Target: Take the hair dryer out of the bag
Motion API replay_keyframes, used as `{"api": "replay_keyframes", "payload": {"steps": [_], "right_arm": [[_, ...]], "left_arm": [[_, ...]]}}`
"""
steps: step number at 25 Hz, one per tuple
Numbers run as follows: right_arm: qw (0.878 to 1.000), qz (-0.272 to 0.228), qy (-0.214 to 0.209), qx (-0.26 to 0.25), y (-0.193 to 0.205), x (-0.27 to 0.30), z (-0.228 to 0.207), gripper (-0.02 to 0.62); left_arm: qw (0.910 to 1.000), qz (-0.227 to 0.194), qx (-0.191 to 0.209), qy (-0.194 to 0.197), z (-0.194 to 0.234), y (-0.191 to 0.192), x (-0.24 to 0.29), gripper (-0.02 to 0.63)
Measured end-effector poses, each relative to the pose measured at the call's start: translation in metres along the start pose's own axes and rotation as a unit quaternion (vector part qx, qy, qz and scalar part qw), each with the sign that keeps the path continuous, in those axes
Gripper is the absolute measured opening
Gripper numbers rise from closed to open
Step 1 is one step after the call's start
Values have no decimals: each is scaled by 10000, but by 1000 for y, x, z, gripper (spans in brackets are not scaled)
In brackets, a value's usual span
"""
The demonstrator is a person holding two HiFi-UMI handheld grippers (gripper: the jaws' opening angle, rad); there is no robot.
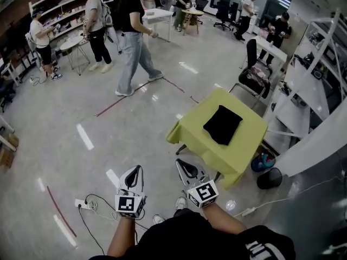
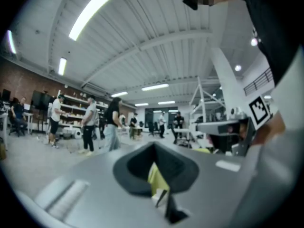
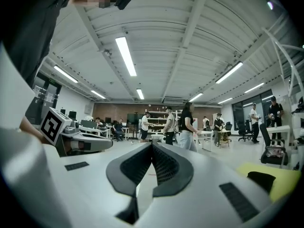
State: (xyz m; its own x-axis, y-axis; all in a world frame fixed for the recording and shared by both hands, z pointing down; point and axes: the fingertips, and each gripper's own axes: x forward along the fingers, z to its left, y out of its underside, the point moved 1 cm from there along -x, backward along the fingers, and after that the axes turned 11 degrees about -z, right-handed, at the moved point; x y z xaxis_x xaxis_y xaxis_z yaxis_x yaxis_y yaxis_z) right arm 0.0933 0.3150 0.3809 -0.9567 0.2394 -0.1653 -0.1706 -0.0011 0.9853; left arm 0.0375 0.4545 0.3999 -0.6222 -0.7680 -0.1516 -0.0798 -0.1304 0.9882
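A black bag (image 1: 223, 124) lies flat on a small table draped in a yellow-green cloth (image 1: 250, 148), ahead and to the right in the head view. No hair dryer shows. My left gripper (image 1: 136, 169) and right gripper (image 1: 180, 163) are held close to my body, well short of the table, both shut and empty. In the right gripper view the right gripper (image 3: 152, 146) points level across the room, with the bag (image 3: 261, 179) on the cloth (image 3: 282, 172) at the far right. The left gripper (image 2: 154, 148) points level at the room too.
A person (image 1: 133, 37) walks across the floor beyond the table, and others stand at desks further back. A black chair (image 1: 255, 75) sits behind the table, white shelving (image 1: 303, 107) to its right. A power strip with cable (image 1: 87, 203) lies on the floor by my feet.
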Motion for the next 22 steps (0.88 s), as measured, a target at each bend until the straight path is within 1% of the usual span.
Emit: {"api": "replay_keyframes", "payload": {"steps": [5, 8, 13, 19, 22], "right_arm": [[9998, -97, 144, -61, -3, 11, -26, 6], [9996, -181, 190, -61, -7, 23, -46, 6], [9982, -589, 93, -45, -18, 40, -81, 6], [9977, -639, 216, -34, -15, 61, -132, 6], [9977, -645, 185, 115, -10, 63, -153, 6]], "left_arm": [[9996, 36, 7, 292, -9, -5, 32, 6], [9993, 19, -5, 377, -9, -3, 56, 6], [9987, 131, 79, 496, -6, 7, 100, 6], [9977, 129, 83, 667, -10, 8, 158, 6], [9976, 115, 99, 669, -15, 11, 182, 6]]}}
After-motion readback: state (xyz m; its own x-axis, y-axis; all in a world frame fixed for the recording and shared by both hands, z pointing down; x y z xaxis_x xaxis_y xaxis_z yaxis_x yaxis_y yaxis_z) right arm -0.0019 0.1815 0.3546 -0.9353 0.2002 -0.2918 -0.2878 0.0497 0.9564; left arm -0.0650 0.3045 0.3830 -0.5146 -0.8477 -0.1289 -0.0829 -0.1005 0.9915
